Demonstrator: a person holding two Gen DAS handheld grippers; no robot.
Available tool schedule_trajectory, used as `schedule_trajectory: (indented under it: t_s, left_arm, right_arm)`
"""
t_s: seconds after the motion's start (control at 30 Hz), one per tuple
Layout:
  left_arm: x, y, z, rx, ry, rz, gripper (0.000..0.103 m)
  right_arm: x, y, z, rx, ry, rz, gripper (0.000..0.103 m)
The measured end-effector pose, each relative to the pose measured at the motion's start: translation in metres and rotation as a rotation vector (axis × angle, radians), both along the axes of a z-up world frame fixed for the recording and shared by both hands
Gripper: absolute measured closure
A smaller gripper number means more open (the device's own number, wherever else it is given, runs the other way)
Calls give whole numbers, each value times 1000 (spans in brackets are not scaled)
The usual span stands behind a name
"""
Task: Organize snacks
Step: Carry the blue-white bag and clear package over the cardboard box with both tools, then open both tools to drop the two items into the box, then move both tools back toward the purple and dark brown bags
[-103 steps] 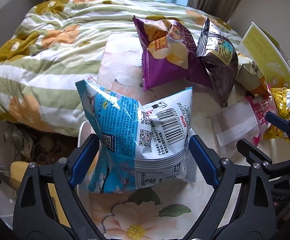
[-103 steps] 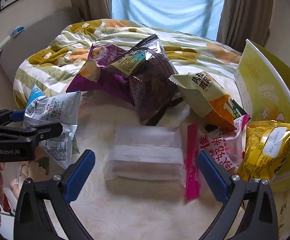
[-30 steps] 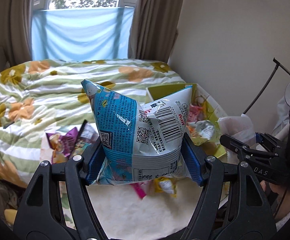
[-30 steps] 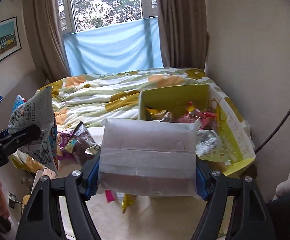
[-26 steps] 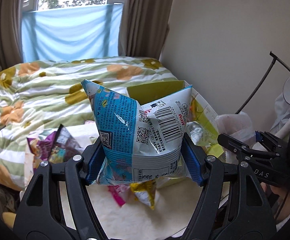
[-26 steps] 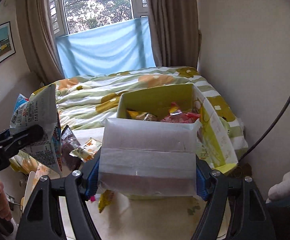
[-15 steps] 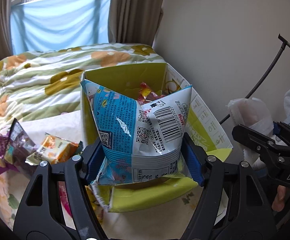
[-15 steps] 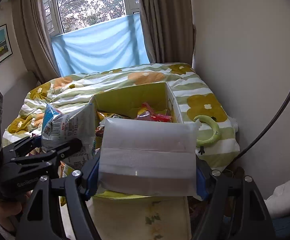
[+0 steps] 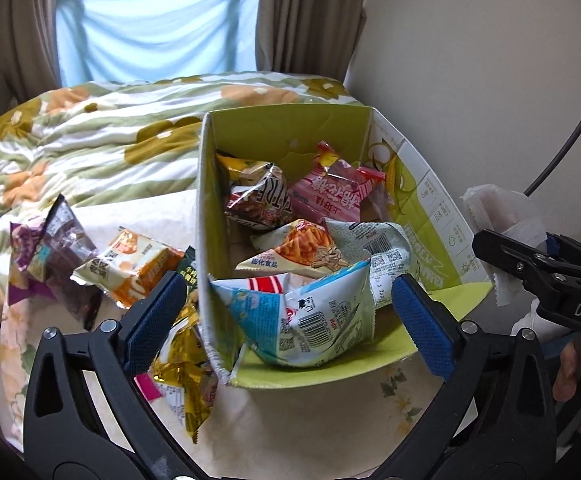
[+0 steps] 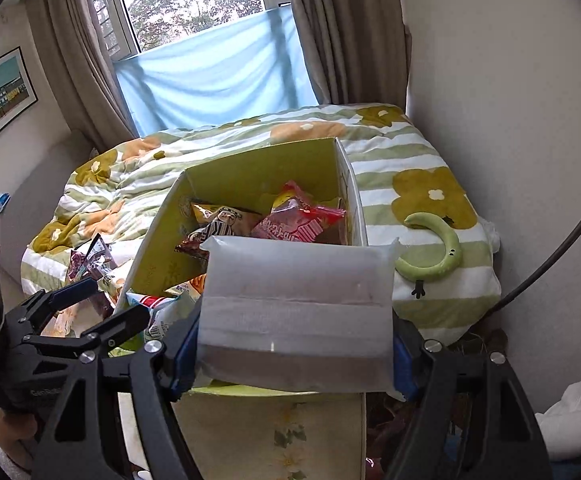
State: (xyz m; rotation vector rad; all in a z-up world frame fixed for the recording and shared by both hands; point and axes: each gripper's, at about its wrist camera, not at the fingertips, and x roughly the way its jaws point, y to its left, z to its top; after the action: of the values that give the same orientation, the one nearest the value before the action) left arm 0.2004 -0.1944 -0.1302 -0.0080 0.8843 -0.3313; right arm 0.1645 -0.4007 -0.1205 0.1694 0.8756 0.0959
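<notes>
A yellow-green cardboard box [image 9: 290, 128] stands open on the table and holds several snack bags. The blue and white snack bag [image 9: 302, 320] lies at the box's near end, free of my left gripper [image 9: 290, 312], whose jaws stand open on either side of it. My right gripper [image 10: 294, 344] is shut on a white translucent packet [image 10: 296, 312] and holds it above the near edge of the box [image 10: 250, 176]. The left gripper shows in the right wrist view [image 10: 82, 312], and the right gripper with its packet shows in the left wrist view [image 9: 538, 264].
Loose bags lie on the table left of the box: a purple one [image 9: 50, 256], an orange one [image 9: 138, 264] and a gold one [image 9: 186, 364]. A flowered quilt [image 9: 90, 128] covers the bed behind. A green ring toy [image 10: 434, 252] lies on the bed, right of the box.
My left gripper opened and let the blue and white bag drop into the box's near end. My right gripper moved closer over the box, still holding the white packet.
</notes>
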Motion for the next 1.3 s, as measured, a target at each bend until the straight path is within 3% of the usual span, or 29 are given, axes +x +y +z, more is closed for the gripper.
schedule_trajectory:
  t_s: [0.5, 0.6, 0.7, 0.73, 1.07, 1.3]
  left_arm:
    - [-1, 21, 8, 57, 19, 62, 1]
    - [-3, 22, 5, 61, 20, 67, 1]
    - [-4, 25, 3, 64, 27, 73, 1]
    - [-4, 25, 2, 63, 31, 74, 1]
    - [-8, 28, 1, 56, 44, 86, 1]
    - [-21, 40, 23, 48, 9, 128, 1]
  right_arm:
    - [36, 25, -31, 10, 122, 77, 29]
    - [36, 24, -38, 8, 143, 67, 25]
    - [29, 20, -38, 14, 99, 51, 8]
    - [26, 19, -36, 6, 82, 47, 7]
    - [12, 16, -29, -22, 30, 55, 1]
    - [9, 16, -10, -13, 13, 83, 1]
